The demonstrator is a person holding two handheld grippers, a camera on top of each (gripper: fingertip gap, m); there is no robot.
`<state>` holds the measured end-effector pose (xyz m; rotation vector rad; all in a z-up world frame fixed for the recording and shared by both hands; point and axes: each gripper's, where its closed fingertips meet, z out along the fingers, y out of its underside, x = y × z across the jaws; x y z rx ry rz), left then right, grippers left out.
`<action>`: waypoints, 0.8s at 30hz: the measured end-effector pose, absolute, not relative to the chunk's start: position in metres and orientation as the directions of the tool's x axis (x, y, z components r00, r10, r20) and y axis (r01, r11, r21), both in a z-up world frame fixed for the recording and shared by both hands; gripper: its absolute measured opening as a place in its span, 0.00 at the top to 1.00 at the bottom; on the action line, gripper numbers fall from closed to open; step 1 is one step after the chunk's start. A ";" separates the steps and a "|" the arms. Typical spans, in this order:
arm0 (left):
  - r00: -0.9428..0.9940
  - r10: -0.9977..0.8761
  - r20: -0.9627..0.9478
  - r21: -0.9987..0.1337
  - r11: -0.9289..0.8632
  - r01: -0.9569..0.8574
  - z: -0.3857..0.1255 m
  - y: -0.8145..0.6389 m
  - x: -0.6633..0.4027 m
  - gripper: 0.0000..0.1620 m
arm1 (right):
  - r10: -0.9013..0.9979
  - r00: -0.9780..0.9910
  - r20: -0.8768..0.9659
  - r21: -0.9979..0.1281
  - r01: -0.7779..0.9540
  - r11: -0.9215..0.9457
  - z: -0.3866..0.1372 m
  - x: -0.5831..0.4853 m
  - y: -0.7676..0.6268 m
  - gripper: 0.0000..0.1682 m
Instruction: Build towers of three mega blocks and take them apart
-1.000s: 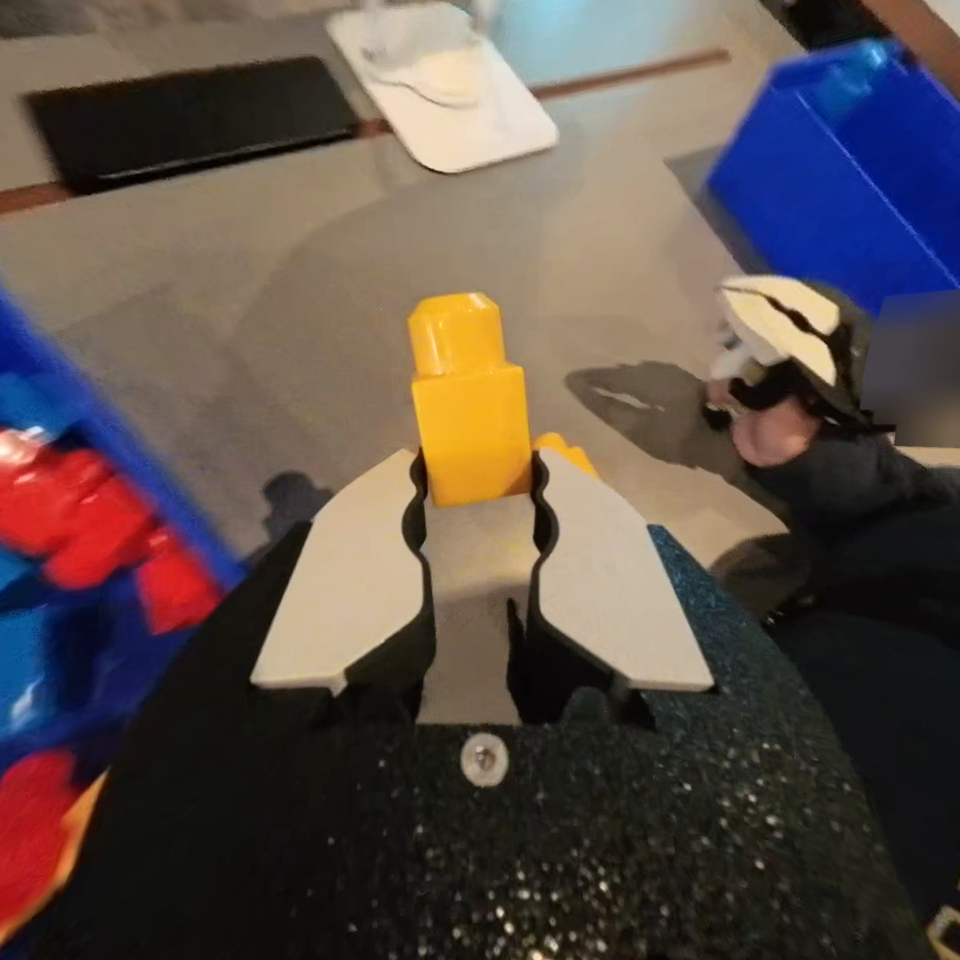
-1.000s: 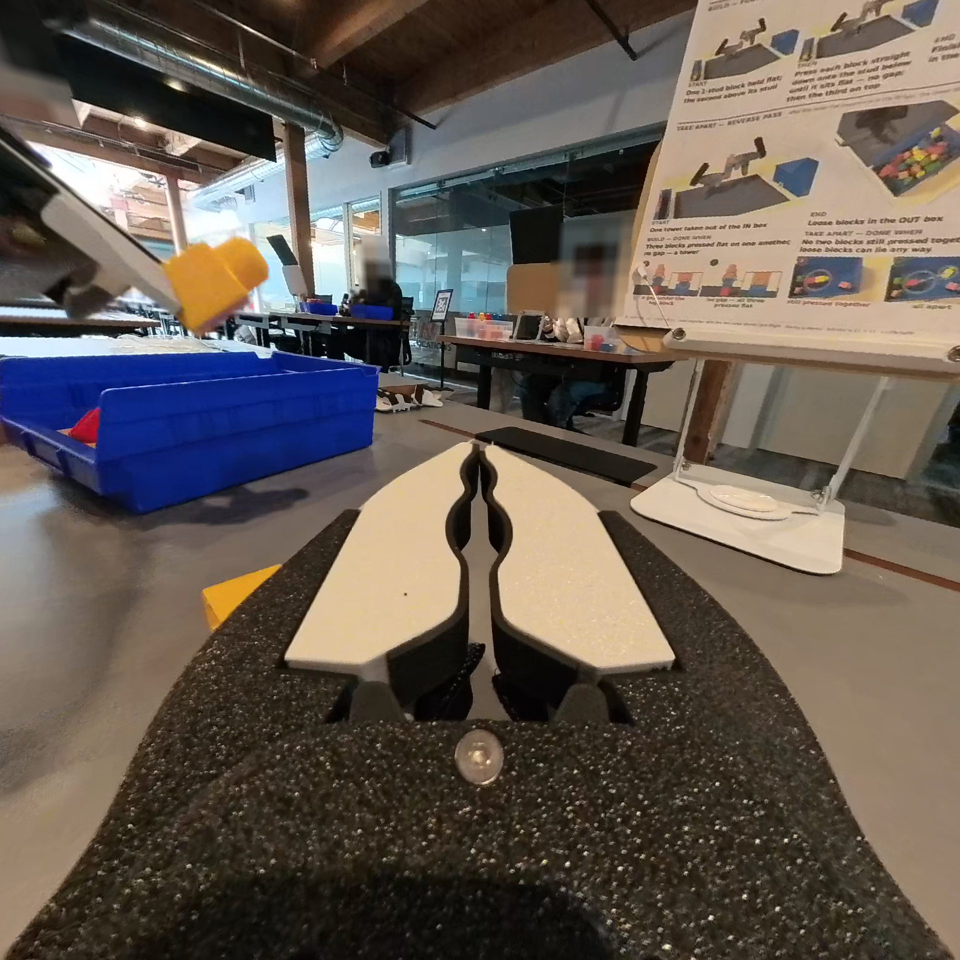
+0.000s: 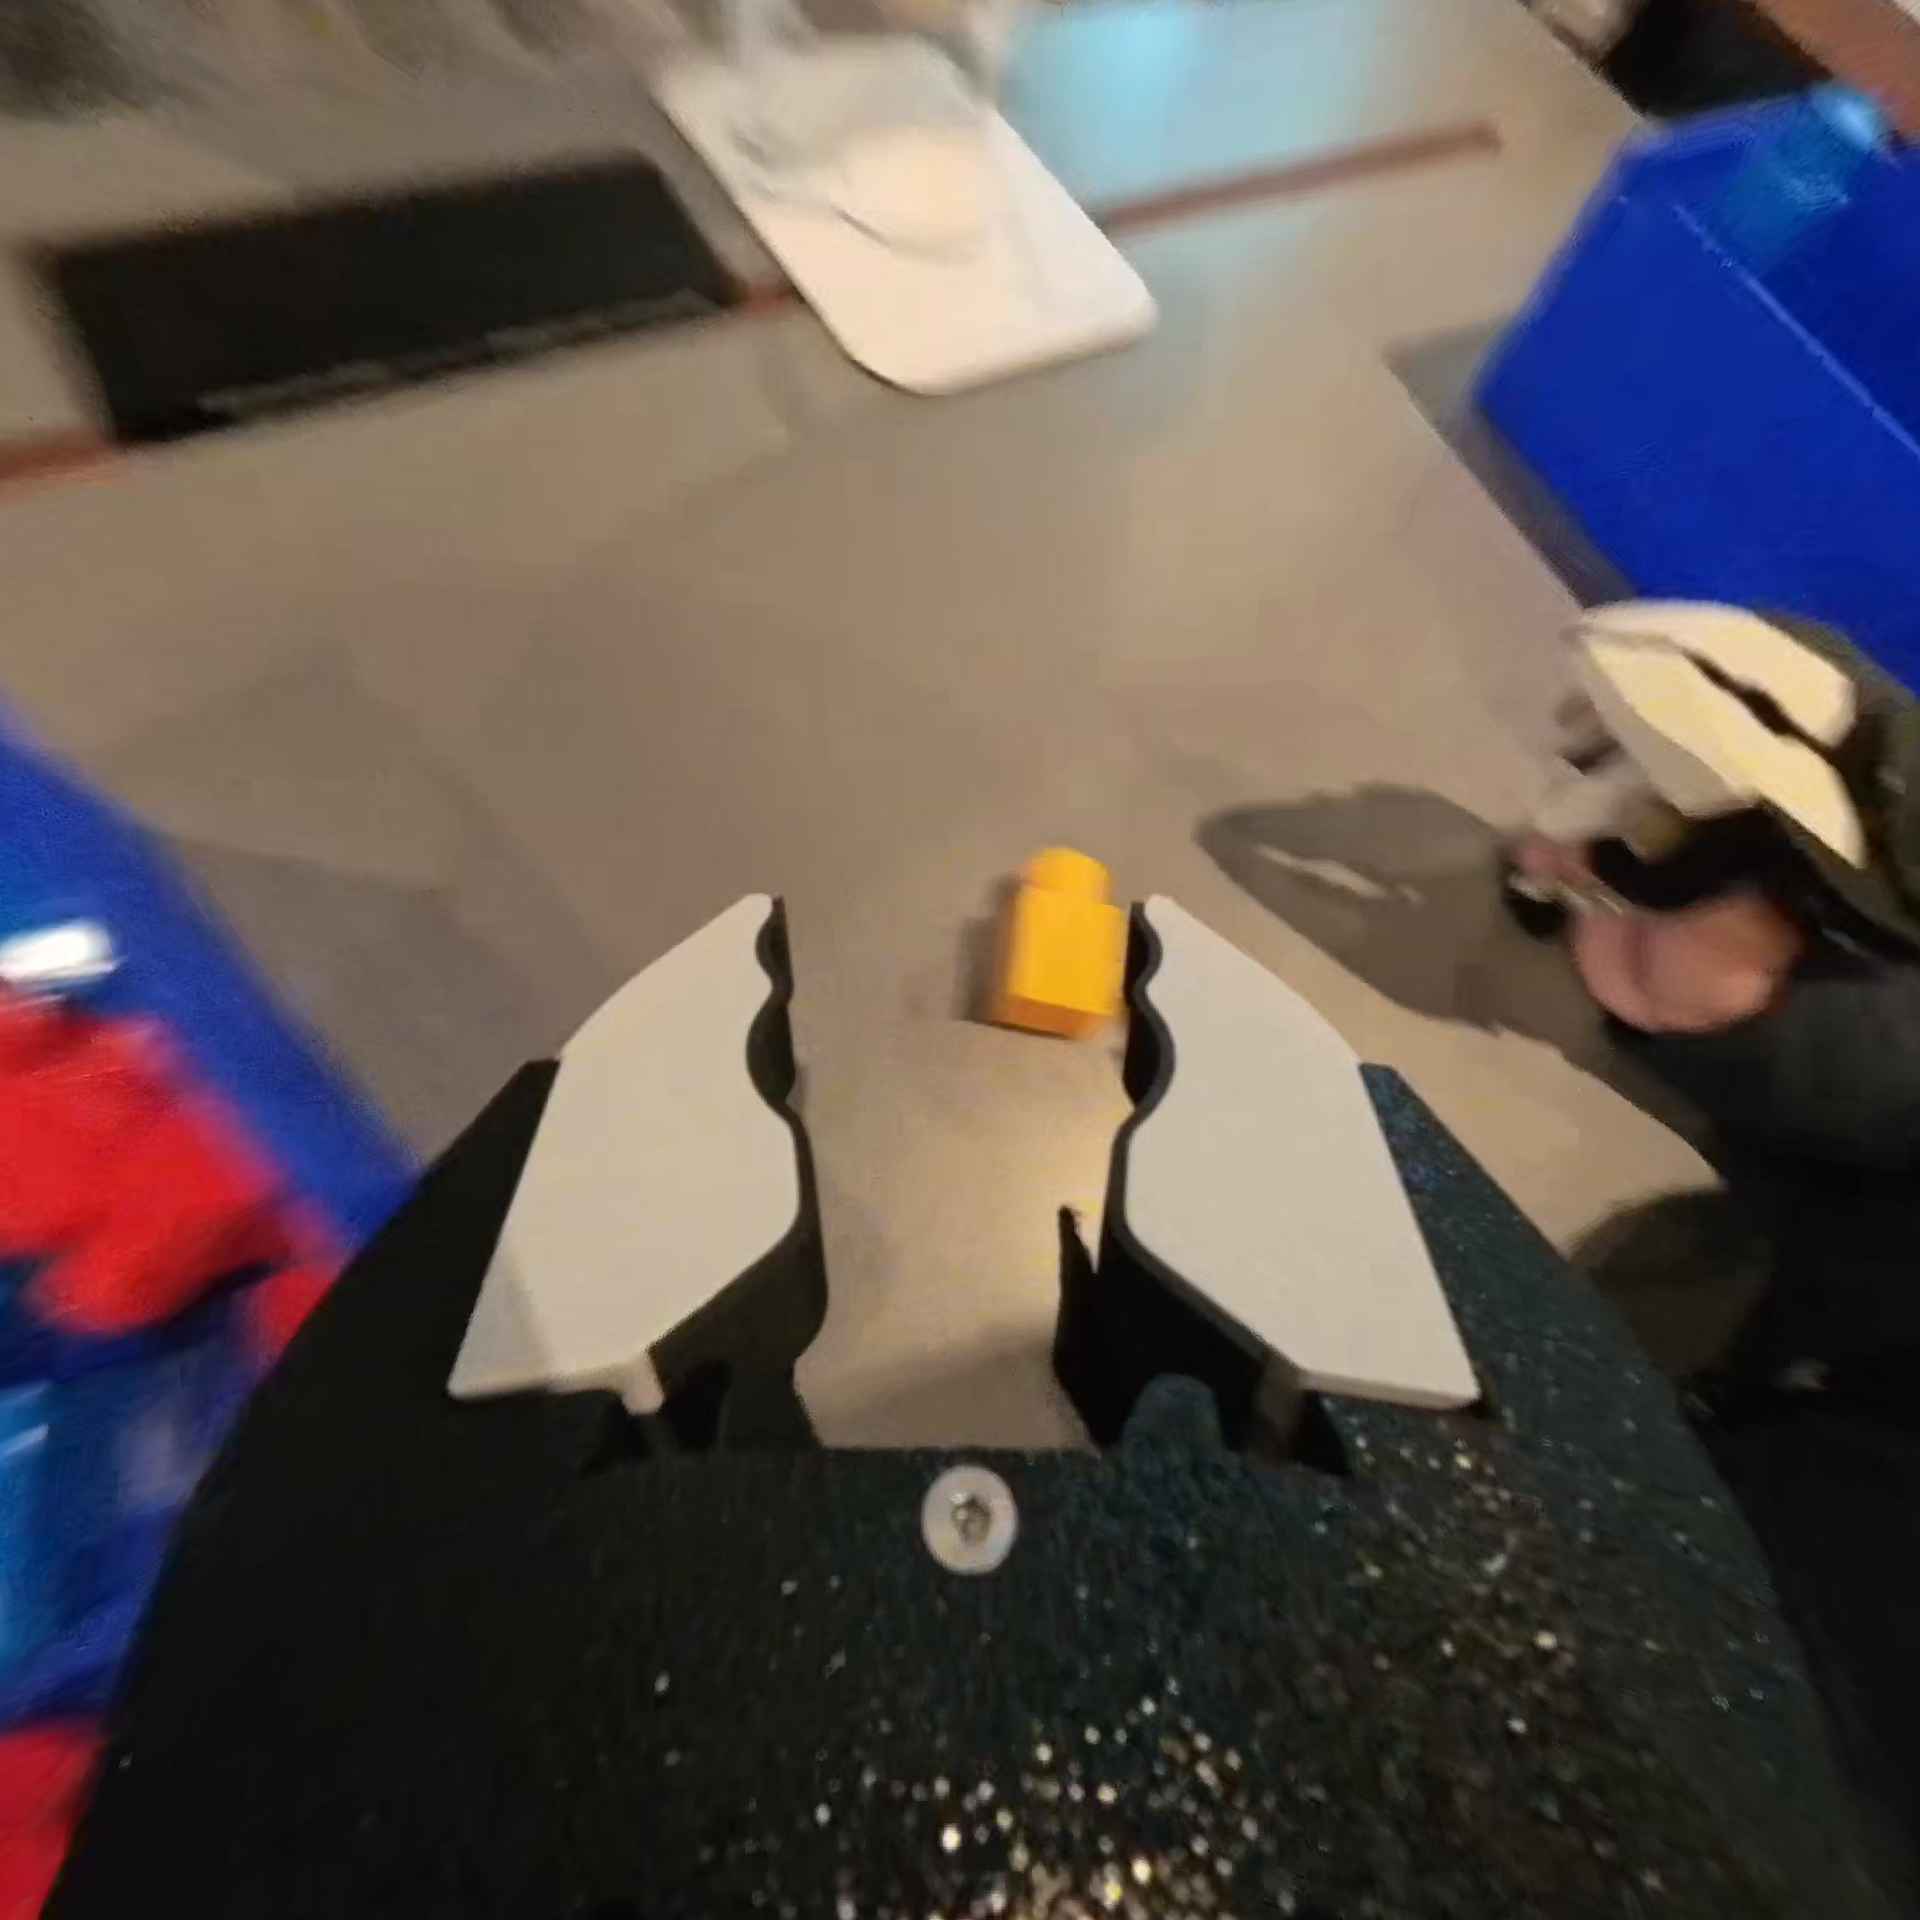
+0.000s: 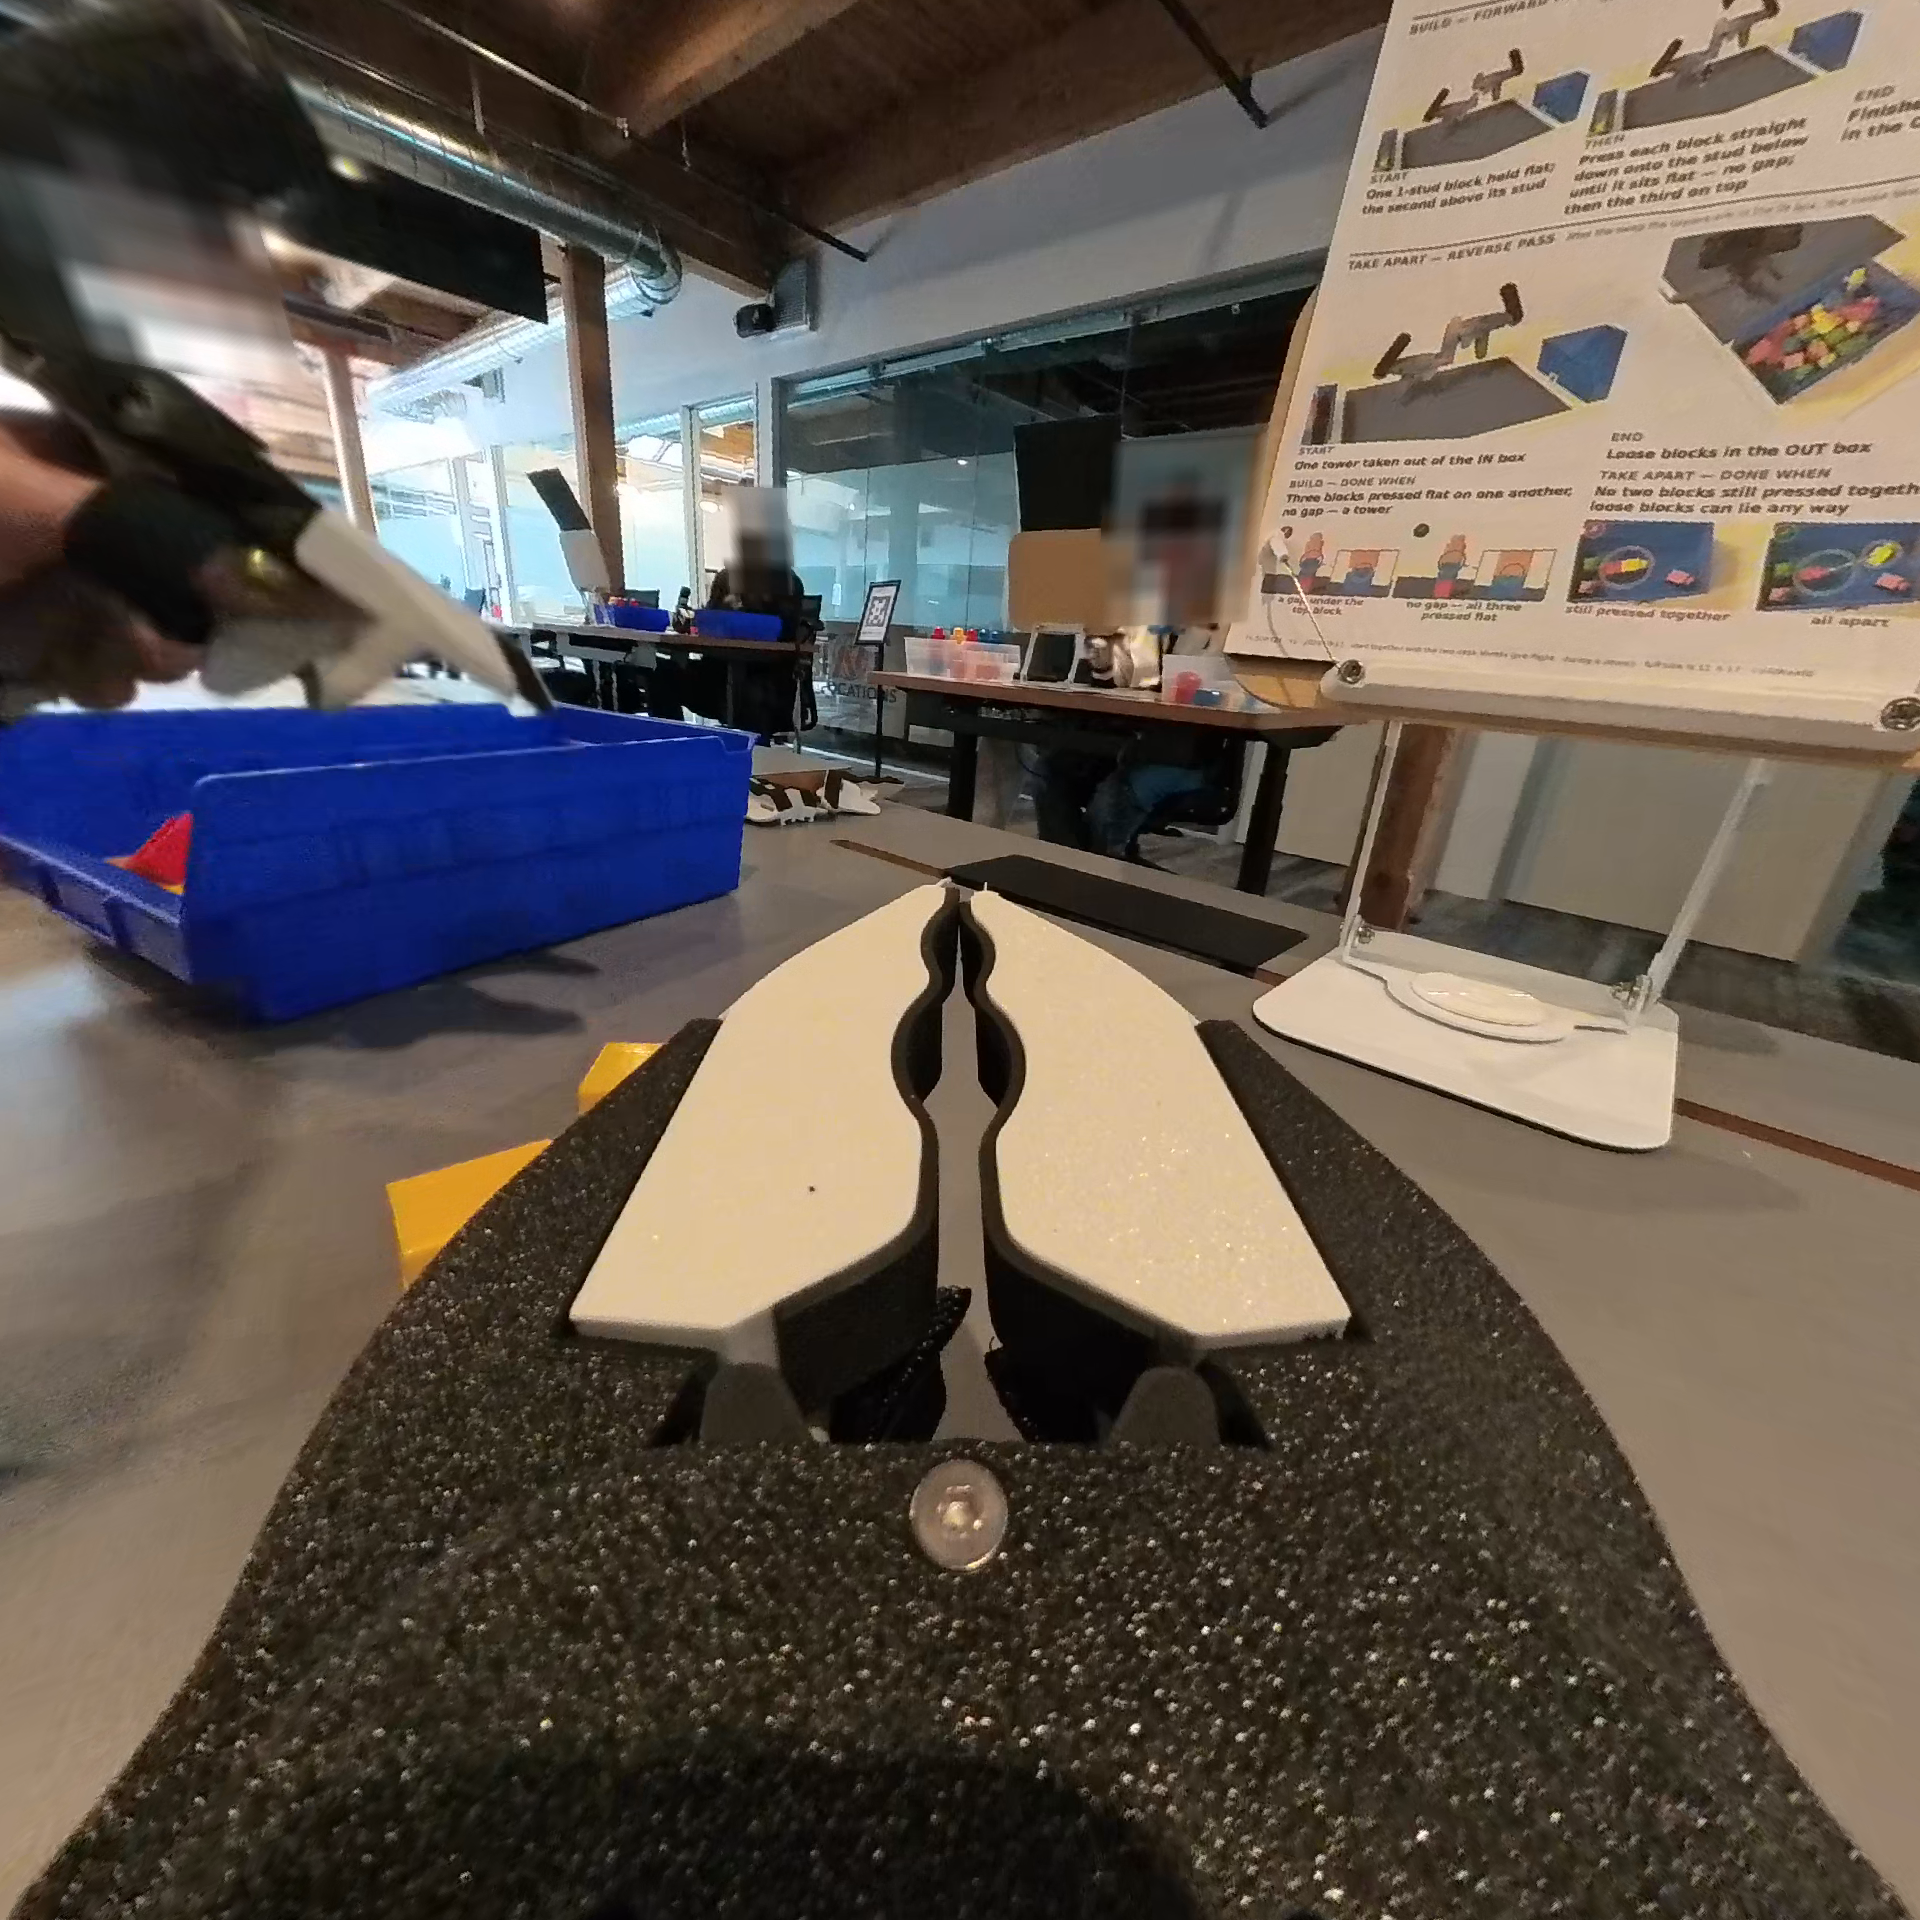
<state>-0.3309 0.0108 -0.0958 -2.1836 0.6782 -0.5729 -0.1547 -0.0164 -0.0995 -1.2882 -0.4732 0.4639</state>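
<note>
a: where's the block?
b: i see one yellow block (image 3: pixel 1060 961) lying on its side on the grey table (image 3: pixel 727 727), stud pointing away, beyond my left gripper (image 3: pixel 961 925); its fingers are spread with nothing between them

a: and the right?
b: my right gripper (image 4: pixel 961 894) sits low over the table, tips nearly touching, empty. yellow blocks (image 4: pixel 457 1205) lie just to its left, the blue bin (image 4: pixel 416 862) farther out

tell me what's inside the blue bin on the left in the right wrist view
Through the low end of the blue bin, a red block shows with a bit of orange beneath it. The tall front wall hides the rest of the inside.
</note>
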 end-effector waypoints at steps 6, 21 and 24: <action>0.980 -0.161 0.113 -0.811 -0.584 -0.002 -0.072 0.084 -0.510 0.55 | 0.576 0.814 0.069 -0.974 -0.070 0.215 -0.099 -0.155 -0.017 1.00; 0.996 0.052 0.070 -0.506 -0.859 0.081 -0.162 0.149 -0.603 0.51 | 0.578 0.811 0.086 -0.974 -0.054 0.222 -0.099 -0.157 -0.017 1.00; 0.998 0.055 0.008 -0.481 -0.875 0.052 -0.162 0.150 -0.606 0.51 | 0.578 0.811 0.086 -0.973 -0.056 0.223 -0.098 -0.157 -0.017 1.00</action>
